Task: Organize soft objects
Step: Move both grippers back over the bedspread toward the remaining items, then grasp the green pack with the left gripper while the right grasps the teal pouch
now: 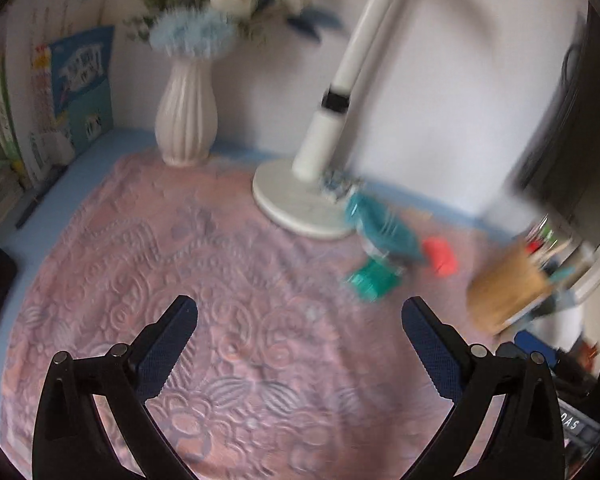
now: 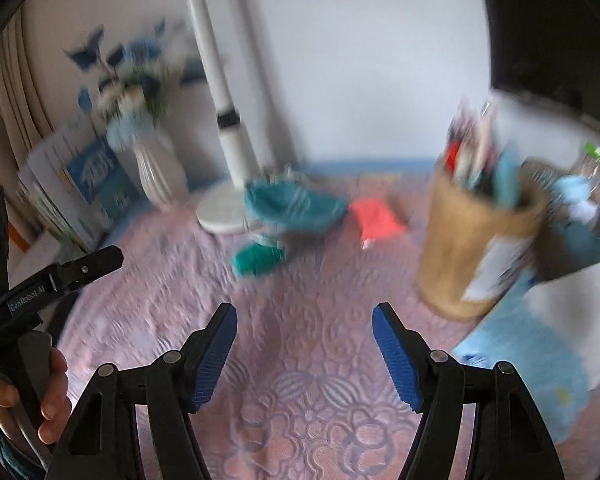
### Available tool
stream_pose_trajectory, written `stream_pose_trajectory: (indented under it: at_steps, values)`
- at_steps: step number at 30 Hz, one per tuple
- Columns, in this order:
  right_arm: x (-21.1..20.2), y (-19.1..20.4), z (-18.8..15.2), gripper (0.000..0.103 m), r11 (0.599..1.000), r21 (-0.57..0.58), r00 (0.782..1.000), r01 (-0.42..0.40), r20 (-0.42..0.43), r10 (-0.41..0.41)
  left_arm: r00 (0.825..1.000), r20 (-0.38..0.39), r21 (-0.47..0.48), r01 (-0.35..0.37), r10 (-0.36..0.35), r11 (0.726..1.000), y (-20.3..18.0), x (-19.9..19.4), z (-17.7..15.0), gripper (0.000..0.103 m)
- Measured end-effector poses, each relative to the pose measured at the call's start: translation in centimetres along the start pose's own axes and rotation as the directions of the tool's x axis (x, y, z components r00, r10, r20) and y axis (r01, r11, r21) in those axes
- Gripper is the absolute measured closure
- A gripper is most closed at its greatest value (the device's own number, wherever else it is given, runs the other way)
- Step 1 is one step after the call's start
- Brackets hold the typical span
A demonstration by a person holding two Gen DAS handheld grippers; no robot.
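Pink embossed cloth [image 1: 228, 280] is being shown spread over the light blue surface [image 1: 100, 148], with a white wall behind it. At the back a white ribbed vase [image 1: 186, 120] of blue and white flowers is being seen standing beside a row of books [image 1: 80, 92] leaning at the left edge, and a white desk lamp [image 1: 300, 196] is resting its round base on the cloth. Just beside that base, a teal soft object [image 2: 292, 204] is lying on the cloth, with a smaller green soft piece [image 2: 256, 260] in front of it and a coral soft object [image 2: 376, 216] to its right; whether they are touching cannot be told through the blur. A tan pen holder [image 2: 468, 240] filled with pens is standing farther right, near a clear bottle with a green cap [image 2: 596, 176]. The left gripper [image 1: 300, 320] is being held above the cloth with its jaws spread wide and nothing between them. The right gripper [image 2: 304, 324] is likewise being held over the cloth, jaws spread apart and empty, well short of the soft objects. In the right wrist view the left gripper's black handle is being gripped by the person's left hand [image 2: 32, 392] at the lower left edge.
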State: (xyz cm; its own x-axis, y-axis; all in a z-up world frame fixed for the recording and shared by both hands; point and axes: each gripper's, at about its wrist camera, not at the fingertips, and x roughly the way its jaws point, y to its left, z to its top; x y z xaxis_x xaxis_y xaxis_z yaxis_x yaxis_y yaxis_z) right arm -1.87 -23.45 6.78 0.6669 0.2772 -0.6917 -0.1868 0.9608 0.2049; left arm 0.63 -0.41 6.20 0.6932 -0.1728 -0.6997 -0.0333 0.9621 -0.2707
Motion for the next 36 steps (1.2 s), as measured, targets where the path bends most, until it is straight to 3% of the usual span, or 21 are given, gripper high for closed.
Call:
stream_pose_trajectory:
  at_steps: [3, 7, 9, 10, 12, 14, 22, 28, 32, 36]
  values:
    - [3.1, -0.7, -1.4, 0.034, 1.0, 0.009, 0.998, 0.002, -0.056, -0.001, 0.999, -0.043, 0.0, 0.002, -0.002, 1.0, 0.6, 2.9, -1.5, 0.001]
    - [5.5, -1.2, -2.8, 0.034, 0.999, -0.016, 0.995, 0.034, -0.093, -0.035, 0.998, -0.047, -0.004, -0.04, 0.04, 0.999, 1.4, 5.4, -3.0, 0.001]
    - [6.6, -1.3, -3.6, 0.034, 0.998, -0.034, 0.991, 0.059, -0.115, -0.062, 0.994, -0.089, -0.028, -0.062, 0.06, 0.998, 1.8, 6.4, -3.4, 0.001]
    - [6.7, -1.1, -3.6, 0.034, 0.997, -0.047, 0.99, 0.069, -0.118, -0.074, 0.996, -0.069, -0.017, -0.059, 0.058, 0.998, 1.6, 6.2, -3.3, 0.001]
    - [6.5, -0.5, -3.6, 0.029, 0.995, -0.077, 0.993, 0.065, -0.096, -0.073, 0.996, -0.075, -0.011, -0.052, 0.052, 0.999, 1.4, 6.4, -3.4, 0.001]
    - [7.0, -0.1, -3.8, 0.02, 0.988, -0.105, 0.987, 0.111, -0.105, -0.122, 0.994, -0.086, 0.008, -0.071, 0.072, 0.997, 1.0, 6.7, -3.5, 0.001]
    - [7.8, -0.6, -3.2, 0.008, 0.985, -0.066, 0.974, 0.159, -0.153, -0.168, 0.988, -0.113, 0.061, -0.103, 0.109, 0.993, -0.2, 7.0, -3.3, 0.001]
    - [7.6, 0.1, 1.1, 0.009, 0.963, -0.063, 0.954, 0.262, -0.136, -0.269, 0.984, -0.172, 0.16, -0.02, 0.048, 0.987, -2.1, 6.2, -1.4, 0.001]
    - [9.7, 1.4, 6.0, 0.009, 0.974, -0.057, 0.963, 0.221, -0.147, -0.228, 0.983, -0.179, 0.241, 0.069, -0.026, 0.968, -3.8, 7.1, 0.7, 0.001]
    - [12.0, 1.6, 9.3, 0.01, 0.993, -0.009, 0.981, 0.12, -0.151, -0.12, 0.977, -0.208, 0.28, 0.11, -0.051, 0.954, -5.0, 9.6, 2.1, 0.001]
